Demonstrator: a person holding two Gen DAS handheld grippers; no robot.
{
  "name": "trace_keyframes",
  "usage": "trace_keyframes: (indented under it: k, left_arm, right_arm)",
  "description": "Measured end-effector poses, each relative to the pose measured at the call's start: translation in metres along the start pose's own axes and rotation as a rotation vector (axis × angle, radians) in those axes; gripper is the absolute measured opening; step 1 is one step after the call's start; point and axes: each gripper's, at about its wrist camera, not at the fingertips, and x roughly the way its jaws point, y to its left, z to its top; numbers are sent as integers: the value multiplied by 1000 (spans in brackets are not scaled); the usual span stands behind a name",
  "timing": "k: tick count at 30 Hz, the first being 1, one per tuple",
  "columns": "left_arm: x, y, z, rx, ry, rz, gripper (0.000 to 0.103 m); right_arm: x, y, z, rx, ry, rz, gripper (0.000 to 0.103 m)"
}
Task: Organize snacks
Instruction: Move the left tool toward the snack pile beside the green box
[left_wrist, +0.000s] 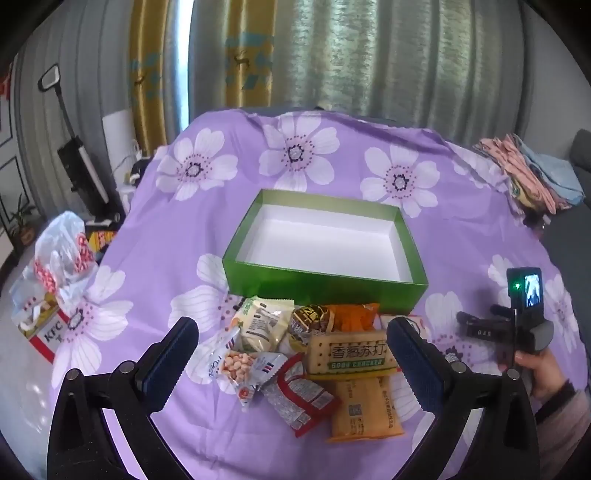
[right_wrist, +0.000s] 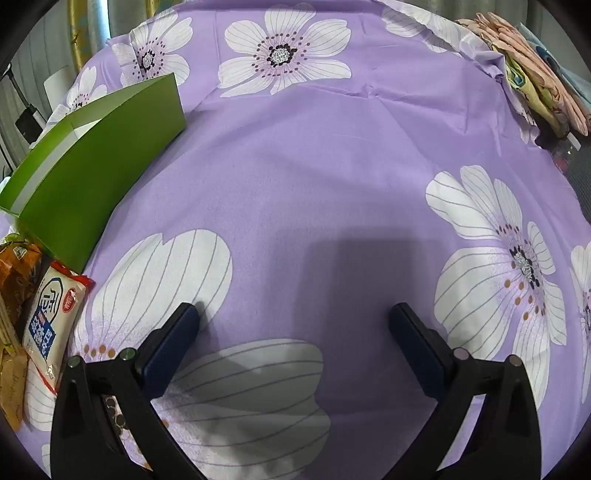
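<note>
An empty green box (left_wrist: 325, 278) with a white inside sits mid-table on the purple flowered cloth. Just in front of it lies a pile of snack packets: a soda cracker pack (left_wrist: 352, 356), an orange packet (left_wrist: 364, 410), a red-and-silver packet (left_wrist: 299, 397), a pale packet (left_wrist: 260, 325) and others. My left gripper (left_wrist: 291, 343) is open and empty, held above the pile. My right gripper (right_wrist: 293, 325) is open and empty over bare cloth, right of the box (right_wrist: 96, 147); a white snack packet (right_wrist: 51, 328) lies at its left. The right gripper also shows in the left wrist view (left_wrist: 476, 321).
Folded cloths (left_wrist: 535, 177) lie at the table's far right corner. A KFC box (left_wrist: 48, 332) and plastic bag (left_wrist: 62, 254) sit on the floor at left. Curtains hang behind the table.
</note>
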Motion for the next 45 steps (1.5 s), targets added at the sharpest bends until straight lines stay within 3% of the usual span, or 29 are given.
trace_keyframes:
  k: [7,10,16,22,34,45]
  left_arm:
    - [-10,-1,-2,-2,-28,13,102]
    - [-18,1,-1,-2,-47,32,102]
    - [-26,7,-3,-14,-58,35,102]
    - [-32,12,-9,-22,-57,44,102]
    - [-38,12,-16,-32,-37,10,102]
    - [-43,11,-19,-31,-41,-18,102]
  right_arm:
    - [-2,-6,1,8,16,1,103]
    - [-18,14,-1,-9,-29,-8,103]
    - [-107,65,-5,-63,-162,160,103]
    - [-172,112,-16,-163,-228,271,103]
    - [-218,156,-34,-234,-270,307,103]
    - [-234,164,-40,-250,-288,336,103]
